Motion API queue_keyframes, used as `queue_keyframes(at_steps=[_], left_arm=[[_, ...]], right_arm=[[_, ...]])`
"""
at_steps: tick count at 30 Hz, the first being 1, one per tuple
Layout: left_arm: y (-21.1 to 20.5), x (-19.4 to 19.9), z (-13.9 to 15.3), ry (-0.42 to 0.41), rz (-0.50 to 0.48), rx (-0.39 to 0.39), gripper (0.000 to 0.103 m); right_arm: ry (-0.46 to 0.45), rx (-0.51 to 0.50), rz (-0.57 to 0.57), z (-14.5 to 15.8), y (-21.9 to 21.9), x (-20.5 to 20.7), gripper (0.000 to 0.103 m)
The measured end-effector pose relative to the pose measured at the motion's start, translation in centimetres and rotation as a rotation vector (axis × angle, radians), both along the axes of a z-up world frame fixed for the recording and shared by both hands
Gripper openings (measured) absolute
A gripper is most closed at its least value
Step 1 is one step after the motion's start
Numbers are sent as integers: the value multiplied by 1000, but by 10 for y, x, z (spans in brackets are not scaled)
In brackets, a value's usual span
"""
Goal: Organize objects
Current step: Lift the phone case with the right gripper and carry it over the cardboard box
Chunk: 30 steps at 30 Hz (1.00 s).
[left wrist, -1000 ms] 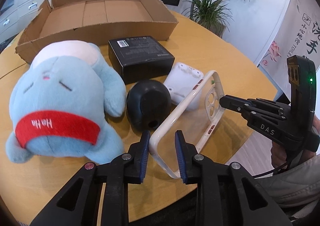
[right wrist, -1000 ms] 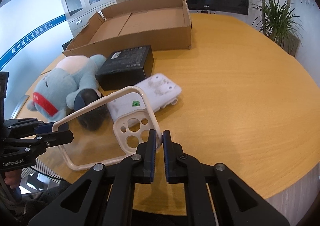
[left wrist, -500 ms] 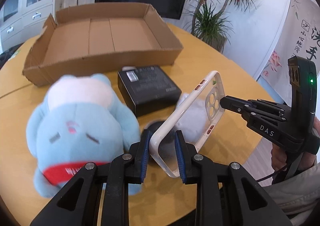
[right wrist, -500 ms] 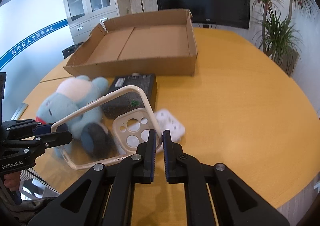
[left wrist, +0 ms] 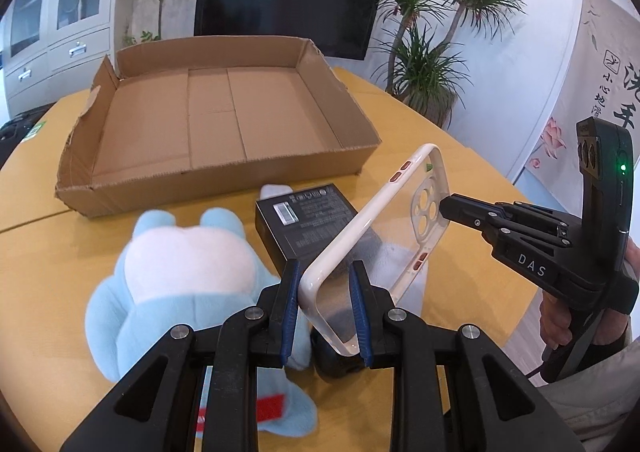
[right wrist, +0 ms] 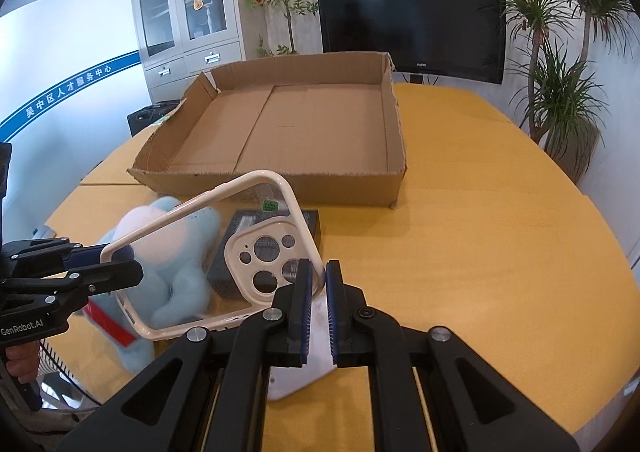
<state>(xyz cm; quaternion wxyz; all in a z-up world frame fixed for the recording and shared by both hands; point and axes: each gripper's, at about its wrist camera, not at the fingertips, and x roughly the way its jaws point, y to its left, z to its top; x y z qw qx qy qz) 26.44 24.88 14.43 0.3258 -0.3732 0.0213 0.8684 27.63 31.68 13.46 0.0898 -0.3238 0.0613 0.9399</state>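
A: Phone case [left wrist: 372, 244] is held clear of the desk [right wrist: 480, 236], clamped at both ends. Left gripper [left wrist: 326, 300] is closed on the plain end; right gripper [right wrist: 318, 306] is closed on the rim beside the camera cutouts.

B: Beneath it?

A: Blue plush toy [left wrist: 176, 284], black box [left wrist: 304, 220] and a white object [right wrist: 296, 376] are seen on the desk, only partly visible. A dark round item is glimpsed under the left fingers [left wrist: 290, 304]; it cannot be identified.

B: Destination?

A: Presumably the cardboard tray [right wrist: 304, 180], beyond the clutter. No object can be seen in it.

B: Risks noted?

A: The case is thin and flexible. If the two hands drift apart or twist unevenly, the rim may be bowed or pulled from one grip. The near tray wall could be clipped if the carry is too low.
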Motion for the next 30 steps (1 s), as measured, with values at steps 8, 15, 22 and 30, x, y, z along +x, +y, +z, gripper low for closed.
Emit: queue_keyframes(at_steps=[8, 15, 22, 30], left_arm=[[0, -22, 15, 10, 10, 5, 23], [-1, -43, 22, 15, 24, 6, 23], [-2, -62, 28, 20, 41, 0, 23], [-2, -79, 34, 28, 54, -2, 23]], right_arm=[[14, 11, 3, 11, 2, -17, 5], [15, 12, 14, 16, 5, -36, 5], [17, 6, 24, 19, 7, -52, 5], [22, 8, 40, 22, 8, -68, 5]])
